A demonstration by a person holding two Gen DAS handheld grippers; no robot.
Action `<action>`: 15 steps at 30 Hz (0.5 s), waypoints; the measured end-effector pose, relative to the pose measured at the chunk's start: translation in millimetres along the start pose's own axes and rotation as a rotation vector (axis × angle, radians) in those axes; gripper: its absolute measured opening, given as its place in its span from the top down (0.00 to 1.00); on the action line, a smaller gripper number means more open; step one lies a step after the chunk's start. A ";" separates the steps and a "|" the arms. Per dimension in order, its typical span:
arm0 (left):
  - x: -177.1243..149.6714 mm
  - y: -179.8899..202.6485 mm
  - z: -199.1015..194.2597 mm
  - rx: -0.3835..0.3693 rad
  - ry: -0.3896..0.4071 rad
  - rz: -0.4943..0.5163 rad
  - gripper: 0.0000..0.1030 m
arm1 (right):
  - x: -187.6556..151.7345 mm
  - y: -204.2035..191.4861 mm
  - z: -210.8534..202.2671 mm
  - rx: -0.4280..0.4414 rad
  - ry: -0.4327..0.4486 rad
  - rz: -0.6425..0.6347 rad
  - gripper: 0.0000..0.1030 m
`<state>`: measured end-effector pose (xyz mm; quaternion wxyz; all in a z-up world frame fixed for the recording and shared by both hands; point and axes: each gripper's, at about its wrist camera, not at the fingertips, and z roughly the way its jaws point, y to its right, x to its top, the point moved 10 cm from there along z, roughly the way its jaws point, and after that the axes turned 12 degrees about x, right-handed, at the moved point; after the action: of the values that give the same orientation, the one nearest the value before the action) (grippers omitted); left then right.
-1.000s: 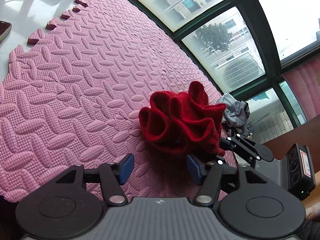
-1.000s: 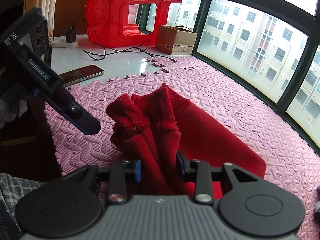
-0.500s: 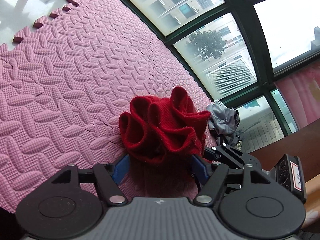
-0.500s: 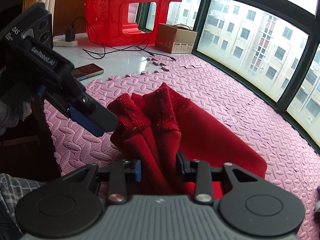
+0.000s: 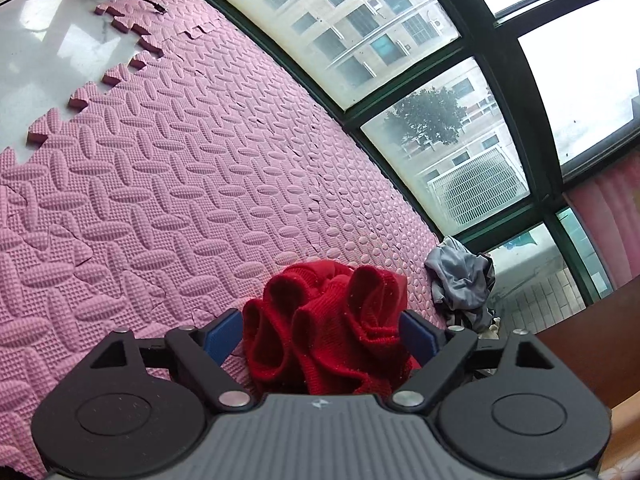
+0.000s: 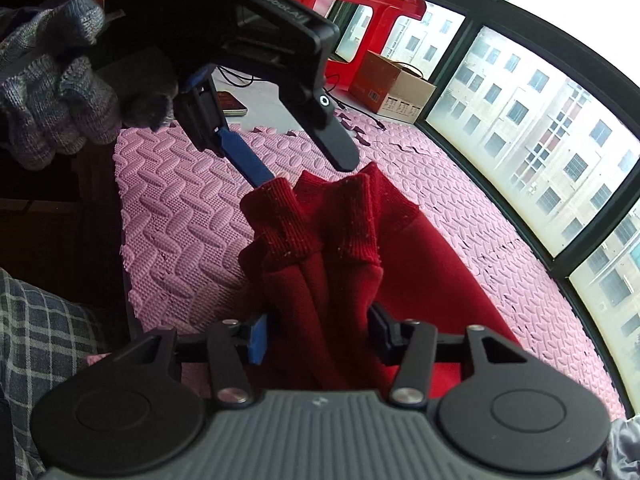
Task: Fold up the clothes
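Note:
A dark red knitted sweater [image 6: 320,248] is bunched on the pink foam mat [image 5: 200,160]. My right gripper [image 6: 318,334] is shut on a gathered fold of it, ribbed hem sticking up. My left gripper [image 5: 322,334] is open, its blue pads either side of the bunched hem [image 5: 332,328], not pinching it. In the right wrist view the left gripper [image 6: 304,168] comes from above left, held by a gloved hand, fingertips [image 6: 256,170] at the hem's top edge. The rest of the sweater [image 6: 432,280] lies spread on the mat.
A crumpled grey garment [image 5: 460,284] lies by the window at the mat's right end. A red plastic stool [image 6: 360,12], a cardboard box [image 6: 392,88], cables and a phone [image 6: 230,104] sit on the white floor beyond the mat. Windows border the far side.
My left gripper moved forward and in over the bunched hem, so the cloth now sits between its open fingers. My right gripper kept its hold and stayed put.

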<state>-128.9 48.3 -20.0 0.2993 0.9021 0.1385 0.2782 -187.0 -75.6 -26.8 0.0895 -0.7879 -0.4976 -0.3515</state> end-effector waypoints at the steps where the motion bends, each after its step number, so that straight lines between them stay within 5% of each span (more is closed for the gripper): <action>1: 1.8 1.2 3.9 0.010 -0.001 0.005 0.15 | 1.0 1.6 -3.0 0.006 0.007 0.014 0.50; 8: 5.4 -0.8 23.2 0.079 0.007 0.064 0.15 | 3.1 13.3 -33.8 0.041 0.059 0.108 0.50; 15: -5.5 1.6 29.2 0.049 -0.010 0.091 0.20 | -14.6 49.3 -70.8 0.021 0.112 0.276 0.46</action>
<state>-116.2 31.3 -40.8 0.2650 0.9159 0.1026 0.2836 -181.9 -144.9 26.3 0.1729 -0.8272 -0.3823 -0.3738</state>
